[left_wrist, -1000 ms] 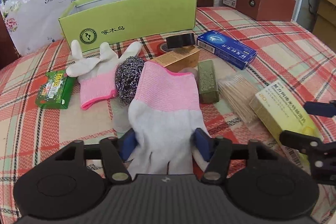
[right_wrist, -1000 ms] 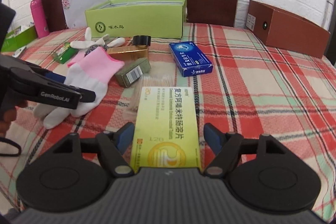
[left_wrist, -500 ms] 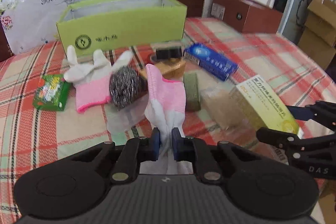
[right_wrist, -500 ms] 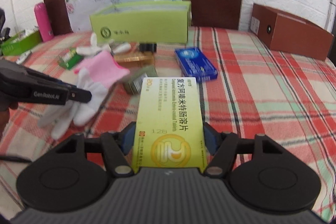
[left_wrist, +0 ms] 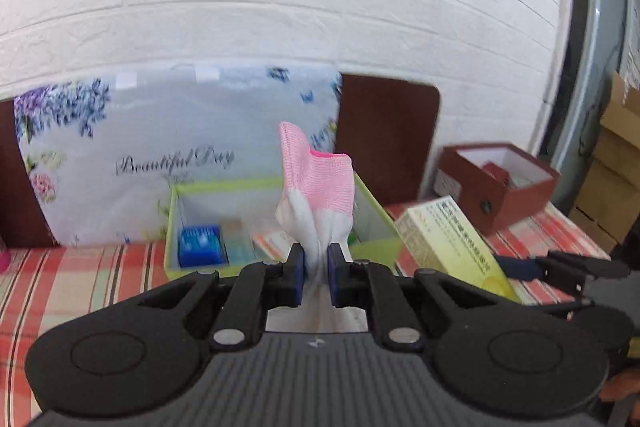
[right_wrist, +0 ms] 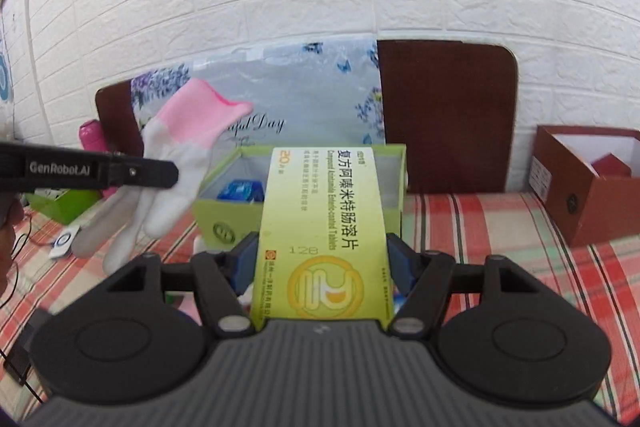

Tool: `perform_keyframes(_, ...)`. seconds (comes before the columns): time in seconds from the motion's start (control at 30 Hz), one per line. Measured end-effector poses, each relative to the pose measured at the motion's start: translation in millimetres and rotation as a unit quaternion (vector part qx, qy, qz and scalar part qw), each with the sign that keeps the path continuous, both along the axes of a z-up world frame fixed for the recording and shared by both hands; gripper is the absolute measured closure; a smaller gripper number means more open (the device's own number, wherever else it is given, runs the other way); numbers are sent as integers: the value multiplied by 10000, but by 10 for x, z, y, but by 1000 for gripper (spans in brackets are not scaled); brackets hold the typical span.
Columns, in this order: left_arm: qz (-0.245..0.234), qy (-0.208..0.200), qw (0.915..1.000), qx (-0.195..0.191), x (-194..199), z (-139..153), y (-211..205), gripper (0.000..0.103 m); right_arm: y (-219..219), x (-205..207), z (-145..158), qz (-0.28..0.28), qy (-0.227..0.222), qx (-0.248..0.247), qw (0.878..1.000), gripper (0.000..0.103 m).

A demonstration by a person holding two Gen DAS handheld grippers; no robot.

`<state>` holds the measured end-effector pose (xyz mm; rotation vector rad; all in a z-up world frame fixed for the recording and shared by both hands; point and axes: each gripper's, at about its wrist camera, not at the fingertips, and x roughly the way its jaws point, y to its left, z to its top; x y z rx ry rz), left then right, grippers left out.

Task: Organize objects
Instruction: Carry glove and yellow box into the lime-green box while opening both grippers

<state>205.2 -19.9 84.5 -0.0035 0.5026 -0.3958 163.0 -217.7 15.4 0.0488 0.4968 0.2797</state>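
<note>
While both loads hang above the red plaid tablecloth [right_wrist: 500, 227], the step in hand looks like dropping them into the open lime-green cardboard box [left_wrist: 378, 239] near the table's far edge. The left gripper [left_wrist: 316, 267] pinches a white knit glove with a pink cuff [left_wrist: 320, 187], cuff up, just before the box. The right gripper [right_wrist: 322, 259] clamps a yellow-green medicine carton [right_wrist: 322, 219] by its long sides. Better to bring the limp glove fully over the rim before letting go, then lower the carton beside the blue packet [left_wrist: 200, 247] inside.
</note>
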Motion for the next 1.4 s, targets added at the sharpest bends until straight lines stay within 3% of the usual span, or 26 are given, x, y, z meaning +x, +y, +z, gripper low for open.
perform_keyframes(0.13,214,-4,9997,69,541,46,36,91,121,483,101,-68,-11,-112,9999,38)
perform_keyframes(0.3,350,116,9988,324,1144,-132,27,91,242,1068,83,-233,44,-187,9995,38)
perform_keyframes(0.6,427,444,9966,544,1690,-596,52,90,373,1889,-423,-297,474,-199,9982,38)
perform_keyframes(0.67,520,444,9965,483,1721,-661,89,84,400,1976,-549,-287,579,-209,9977,38)
perform_keyframes(0.7,546,445,9965,444,1724,-685,109,64,412,1990,-610,-253,604,-230,9976,37)
perform_keyframes(0.73,602,450,9963,406,1725,-710,131,48,420,1994,-655,-229,563,-253,9978,29)
perform_keyframes(0.77,704,409,9959,387,1709,-727,147,16,425,1984,-687,-234,485,-293,9981,12)
perform_keyframes(0.8,889,292,9948,414,1667,-740,154,4,433,1958,-711,-279,348,-362,9983,5)
perform_keyframes(0.87,1232,116,9908,555,1621,-762,144,3,437,1889,-730,-305,66,-473,9984,0)
perform_keyframes(1.03,1330,324,9893,506,1555,-719,210,3,396,1806,-649,-304,24,-442,9986,0)
perform_keyframes(1.4,1542,356,9861,512,552,-389,221,3,67,739,-203,-513,-534,287,9968,0)
